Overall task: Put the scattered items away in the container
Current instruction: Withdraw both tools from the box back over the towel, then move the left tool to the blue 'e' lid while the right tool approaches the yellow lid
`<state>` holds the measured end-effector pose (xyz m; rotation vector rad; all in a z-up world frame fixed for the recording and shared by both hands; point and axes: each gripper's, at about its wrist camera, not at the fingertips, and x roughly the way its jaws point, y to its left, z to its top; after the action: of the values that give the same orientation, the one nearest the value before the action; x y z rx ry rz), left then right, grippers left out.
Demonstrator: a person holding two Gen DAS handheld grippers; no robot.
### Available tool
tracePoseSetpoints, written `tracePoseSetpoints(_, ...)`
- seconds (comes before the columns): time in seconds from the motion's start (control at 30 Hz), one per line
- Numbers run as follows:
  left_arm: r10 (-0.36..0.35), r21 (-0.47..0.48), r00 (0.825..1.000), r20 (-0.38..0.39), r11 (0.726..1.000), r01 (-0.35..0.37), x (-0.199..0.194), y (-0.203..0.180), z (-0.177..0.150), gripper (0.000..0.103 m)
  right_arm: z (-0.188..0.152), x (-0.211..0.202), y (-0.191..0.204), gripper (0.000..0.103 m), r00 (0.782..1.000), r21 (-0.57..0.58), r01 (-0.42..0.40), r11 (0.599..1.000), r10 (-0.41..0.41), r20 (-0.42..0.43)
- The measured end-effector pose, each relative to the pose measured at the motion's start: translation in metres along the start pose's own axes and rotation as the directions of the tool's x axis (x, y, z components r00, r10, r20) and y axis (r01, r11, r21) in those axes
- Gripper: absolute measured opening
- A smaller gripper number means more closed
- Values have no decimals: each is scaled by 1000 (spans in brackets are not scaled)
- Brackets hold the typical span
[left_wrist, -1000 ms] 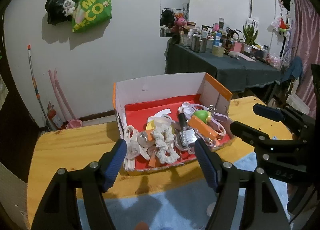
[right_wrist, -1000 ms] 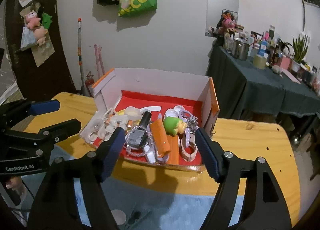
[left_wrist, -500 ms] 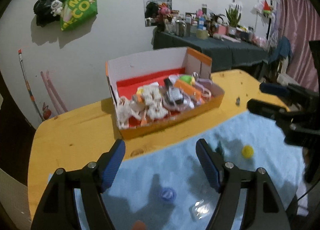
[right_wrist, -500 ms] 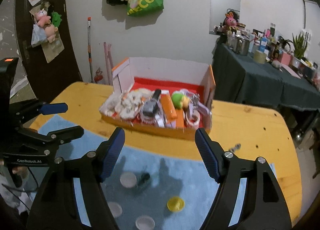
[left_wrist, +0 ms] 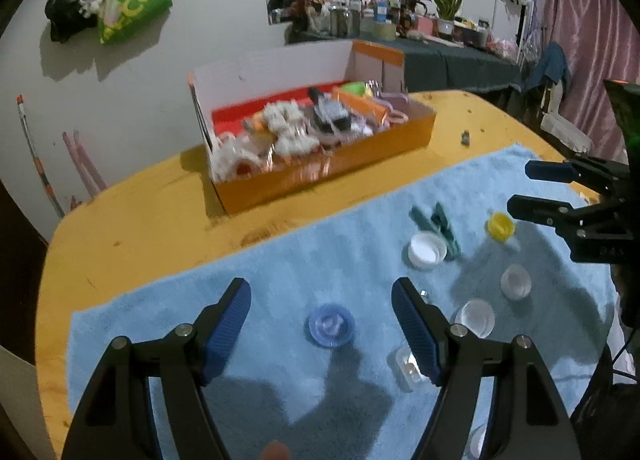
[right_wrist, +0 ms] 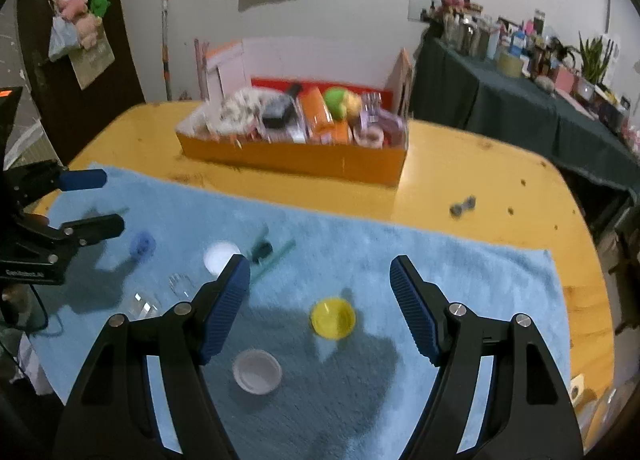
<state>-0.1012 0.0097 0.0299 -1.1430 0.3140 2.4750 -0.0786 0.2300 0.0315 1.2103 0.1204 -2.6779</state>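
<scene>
Both tongs gape empty over the blue towel point(left_wrist: 248, 300): left tongs point(left_wrist: 322, 330) frame the blue cap point(left_wrist: 331, 324), right tongs point(right_wrist: 320, 302) the yellow cap point(right_wrist: 333, 317), so the next move is likely lowering and pinching each before carrying it to the orange box point(left_wrist: 320, 175) beyond the towel.

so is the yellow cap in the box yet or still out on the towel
Still out. The yellow cap lies on the blue towel, well short of the orange box.

yellow wooden table point(right_wrist: 480, 179) with blue towel point(right_wrist: 400, 260), orange box point(right_wrist: 304, 157), small dark clip point(right_wrist: 462, 207)
</scene>
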Motion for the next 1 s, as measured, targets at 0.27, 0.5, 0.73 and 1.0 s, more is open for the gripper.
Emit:
tracePoseSetpoints(0.27,-30,-23,999,-44,999,29,19,5,-15,75,-17,19,-6,72,998,20,-12,1000,13,-56)
tracePoseSetpoints(0.5,-45,-22,998,-54,999,44,26,4,-19,75,-24,27,-6,72,997,29,-16,999,18,-75)
tracePoseSetpoints(0.73,-70,-46,996,-58,997,67,31,8,-19,75,-27,30,-13,72,996,61,-28,998,33,-82)
tracePoseSetpoints(1.0,-79,-37,994,-72,996,76,36,5,-21,74,-28,36,-13,72,995,65,-31,997,36,-89)
